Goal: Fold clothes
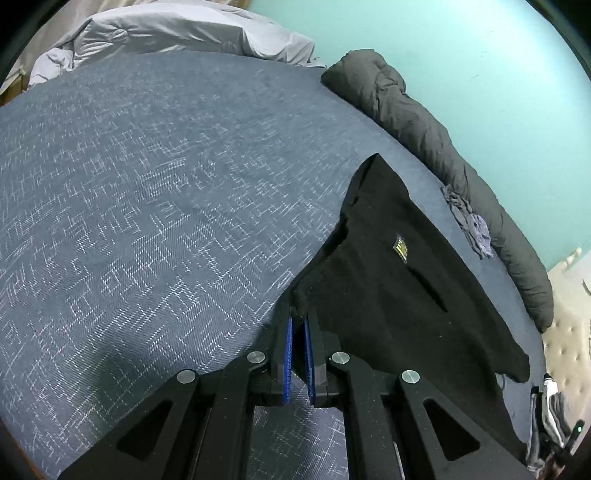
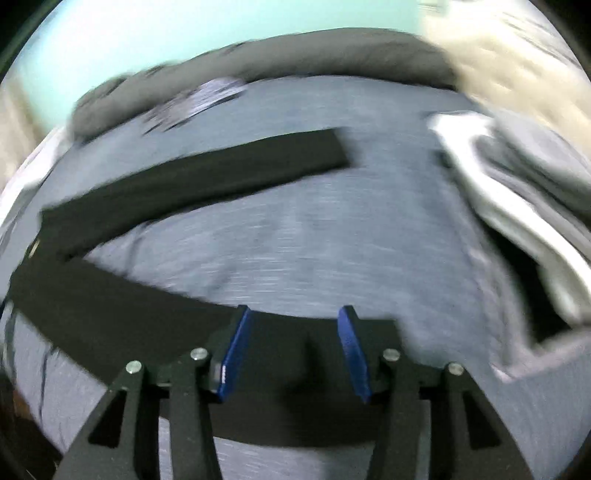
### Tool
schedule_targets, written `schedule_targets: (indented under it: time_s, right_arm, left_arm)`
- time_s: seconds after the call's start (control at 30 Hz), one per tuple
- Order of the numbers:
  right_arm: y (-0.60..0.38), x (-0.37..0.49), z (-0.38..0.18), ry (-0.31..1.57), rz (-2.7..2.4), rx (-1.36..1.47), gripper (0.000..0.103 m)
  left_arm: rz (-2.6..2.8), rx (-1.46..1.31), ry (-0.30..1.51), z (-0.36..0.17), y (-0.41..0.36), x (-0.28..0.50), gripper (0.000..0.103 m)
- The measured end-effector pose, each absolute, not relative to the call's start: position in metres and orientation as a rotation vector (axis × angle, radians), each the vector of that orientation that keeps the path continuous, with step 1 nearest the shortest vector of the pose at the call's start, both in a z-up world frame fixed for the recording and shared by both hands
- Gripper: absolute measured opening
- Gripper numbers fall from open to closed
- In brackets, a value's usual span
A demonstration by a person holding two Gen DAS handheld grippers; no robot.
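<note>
Left wrist view
- My left gripper (image 1: 298,323): blue pads pressed nearly together, pinching a corner of the black trousers (image 1: 399,280) at the tips.
- Trousers here: the fabric runs from my fingertips up and to the right, draped over the blue bedspread (image 1: 147,192); the pinched corner looks raised off the bed.
- Detail: a small yellow label (image 1: 400,250) sits on the cloth, with a slit pocket just below it.
- Far edge: a point of the fabric reaches toward the dark grey bolster (image 1: 436,140) but stays apart from it.
- Background: crumpled blue-grey rag (image 1: 469,221) beside the bolster, pale grey duvet (image 1: 177,33) at the top, teal wall (image 1: 480,74) behind.
- Lower right: some grey-and-white clothing (image 1: 550,406) at the frame edge, hard to make out.

Right wrist view
- Quality: heavy motion blur, so details are soft.
- My right gripper (image 2: 293,321): fingers spread wide, nothing between the blue pads (image 2: 236,354).
- Trousers here: one black leg (image 2: 122,314) crosses under and just ahead of my fingertips, lying flat on the bedspread (image 2: 295,240); whether the pads touch it I can't tell.
- Other leg (image 2: 207,181): stretches away up and to the right, well clear of my fingers; the two legs join at the left.
- Right side: a grey-and-white garment (image 2: 517,206) on the bed, apart from the trousers.
- Back: the bolster (image 2: 295,55) along the teal wall (image 2: 129,40).
</note>
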State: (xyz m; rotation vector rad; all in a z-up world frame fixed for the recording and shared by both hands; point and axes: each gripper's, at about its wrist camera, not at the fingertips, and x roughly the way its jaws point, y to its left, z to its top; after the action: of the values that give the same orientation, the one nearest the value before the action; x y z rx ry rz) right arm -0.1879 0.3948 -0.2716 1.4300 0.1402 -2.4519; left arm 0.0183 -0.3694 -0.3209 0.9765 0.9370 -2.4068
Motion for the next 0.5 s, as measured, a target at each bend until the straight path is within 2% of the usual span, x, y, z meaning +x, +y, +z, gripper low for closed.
schedule_targets:
  time_s: [0.33, 0.5]
  right_arm:
    - [0.207, -0.203, -0.322, 0.410, -2.063, 1.364, 0.049]
    - [0.162, -0.204, -0.338, 0.482, -1.999, 1.362, 0.049]
  left_arm:
    - [-2.418, 0.999, 0.882, -0.323, -0.366, 0.013, 0.006]
    - [-2.424, 1.008, 0.858, -0.324, -0.364, 0.011, 0.006]
